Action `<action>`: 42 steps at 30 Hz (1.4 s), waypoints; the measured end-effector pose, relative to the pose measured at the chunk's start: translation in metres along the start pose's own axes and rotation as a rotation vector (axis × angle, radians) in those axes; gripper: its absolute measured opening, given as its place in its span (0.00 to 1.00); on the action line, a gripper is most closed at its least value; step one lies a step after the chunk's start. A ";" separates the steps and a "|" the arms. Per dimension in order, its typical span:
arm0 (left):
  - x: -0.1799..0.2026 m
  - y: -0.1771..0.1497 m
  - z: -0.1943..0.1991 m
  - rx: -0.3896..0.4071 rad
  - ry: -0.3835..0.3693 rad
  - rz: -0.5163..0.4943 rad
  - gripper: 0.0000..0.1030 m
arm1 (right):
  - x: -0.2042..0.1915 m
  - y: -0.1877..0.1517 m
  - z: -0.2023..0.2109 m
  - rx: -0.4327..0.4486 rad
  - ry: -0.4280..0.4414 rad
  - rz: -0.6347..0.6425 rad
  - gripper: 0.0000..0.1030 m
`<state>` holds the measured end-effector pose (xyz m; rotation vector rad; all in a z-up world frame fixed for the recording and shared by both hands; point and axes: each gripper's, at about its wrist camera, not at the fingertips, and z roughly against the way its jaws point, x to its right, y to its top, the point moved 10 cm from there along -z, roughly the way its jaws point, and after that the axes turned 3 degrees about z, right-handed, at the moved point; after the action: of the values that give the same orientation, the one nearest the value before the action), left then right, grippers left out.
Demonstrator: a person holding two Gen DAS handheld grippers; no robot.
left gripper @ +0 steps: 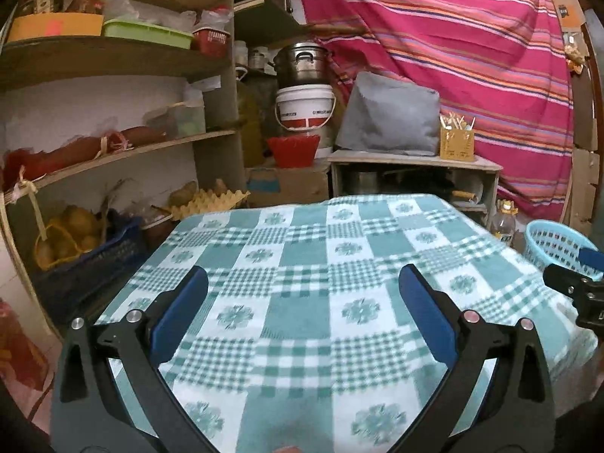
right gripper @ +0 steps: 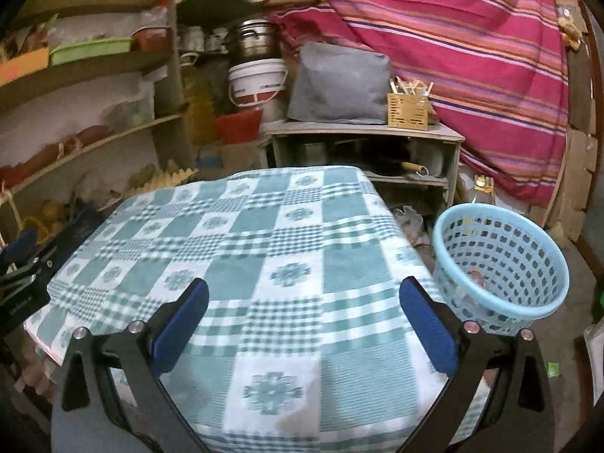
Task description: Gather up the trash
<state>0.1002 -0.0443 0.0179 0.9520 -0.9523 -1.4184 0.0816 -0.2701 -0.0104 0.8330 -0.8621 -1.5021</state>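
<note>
A light blue perforated basket (right gripper: 502, 264) stands on the floor to the right of the table (right gripper: 264, 234), with a few small items lying inside. The same basket (left gripper: 558, 245) peeks in at the right edge of the left wrist view. The table wears a green and white checked cloth (left gripper: 321, 264), and I see no trash on it. My left gripper (left gripper: 302, 283) hovers open over the cloth with nothing between its blue pads. My right gripper (right gripper: 304, 294) is open and empty too, above the table's right half, left of the basket.
Wooden shelves (left gripper: 113, 151) packed with boxes and bags fill the left side. A low cabinet (right gripper: 362, 151) behind the table carries a grey cover and a utensil holder. Pot and bucket (left gripper: 305, 105) stack at the back. A striped red cloth (right gripper: 453, 56) hangs at the right.
</note>
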 end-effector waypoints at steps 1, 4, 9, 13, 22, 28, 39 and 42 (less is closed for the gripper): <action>-0.002 -0.004 0.001 -0.005 -0.001 -0.005 0.95 | -0.006 -0.002 0.000 0.007 -0.011 0.012 0.96; -0.005 -0.017 0.000 -0.020 0.004 -0.023 0.95 | -0.014 -0.004 0.002 0.029 -0.034 0.016 0.96; -0.016 -0.031 -0.003 -0.032 0.017 -0.024 0.95 | -0.030 -0.008 -0.001 0.051 -0.041 0.054 0.96; -0.026 -0.035 -0.007 -0.043 0.019 0.014 0.95 | -0.035 -0.010 -0.001 0.059 -0.037 0.046 0.96; -0.034 -0.040 -0.012 -0.043 0.043 0.017 0.95 | -0.046 -0.013 -0.007 0.054 -0.041 0.067 0.96; -0.035 -0.042 -0.013 -0.056 0.036 0.030 0.95 | -0.052 -0.013 -0.007 0.060 -0.033 0.072 0.96; -0.039 -0.045 -0.013 -0.068 0.034 0.064 0.95 | -0.060 -0.016 -0.006 0.060 -0.024 0.080 0.96; -0.039 -0.043 -0.012 -0.062 0.032 0.068 0.95 | -0.060 -0.016 -0.006 0.062 -0.026 0.083 0.96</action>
<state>0.0987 -0.0032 -0.0252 0.8858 -0.9034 -1.3641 0.0848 -0.2100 -0.0257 0.8145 -0.9555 -1.4221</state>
